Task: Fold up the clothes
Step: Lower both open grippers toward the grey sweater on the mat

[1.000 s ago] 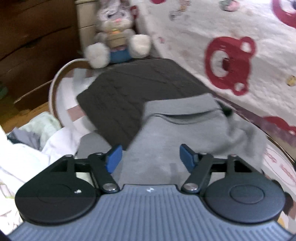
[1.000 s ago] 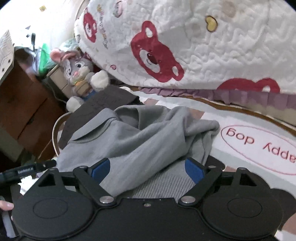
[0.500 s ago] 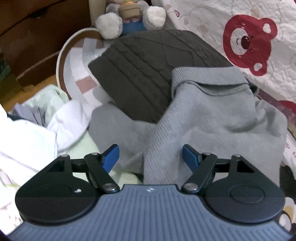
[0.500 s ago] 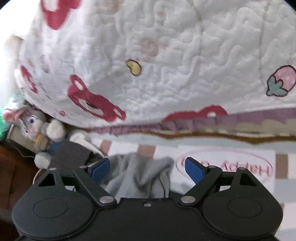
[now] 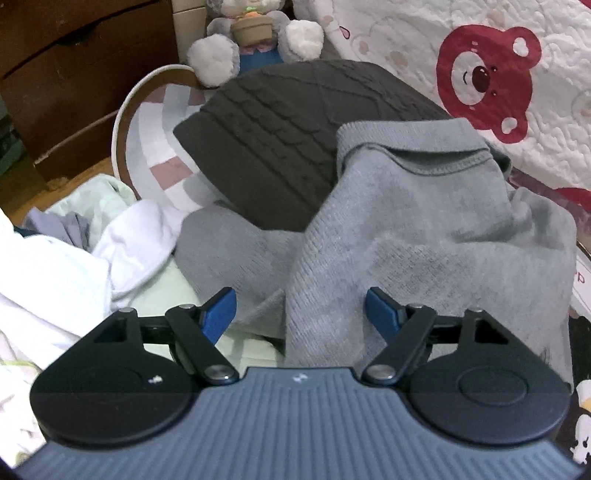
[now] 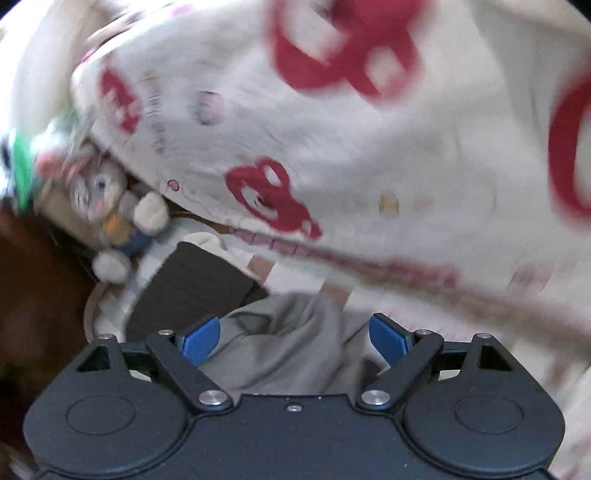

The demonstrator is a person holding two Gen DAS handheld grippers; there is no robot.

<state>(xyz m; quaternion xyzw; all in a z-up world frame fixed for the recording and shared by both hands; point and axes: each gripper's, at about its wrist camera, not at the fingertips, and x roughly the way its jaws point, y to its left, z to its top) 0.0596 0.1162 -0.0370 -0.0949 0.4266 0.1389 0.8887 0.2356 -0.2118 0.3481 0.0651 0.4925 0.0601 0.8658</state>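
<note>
A grey knit sweater point(image 5: 424, 229) lies crumpled on the rug, its collar toward the bed, partly over a folded dark cable-knit sweater point(image 5: 295, 136). My left gripper point(image 5: 301, 312) is open just above the grey sweater's near hem, holding nothing. My right gripper point(image 6: 295, 338) is open and empty, raised above the grey sweater point(image 6: 284, 354), with the dark sweater point(image 6: 192, 284) beyond it. The right wrist view is blurred.
A pile of white and pale green laundry point(image 5: 55, 266) lies left of the sweaters. A plush rabbit point(image 5: 255, 33) sits behind them by a brown dresser point(image 5: 81, 74). A white quilt with red bears point(image 5: 498, 74) hangs off the bed on the right.
My left gripper has pulled back from the grey sweater and lowered toward its near hem. My right gripper has lifted, tilted up and swung toward the quilt, and is moving.
</note>
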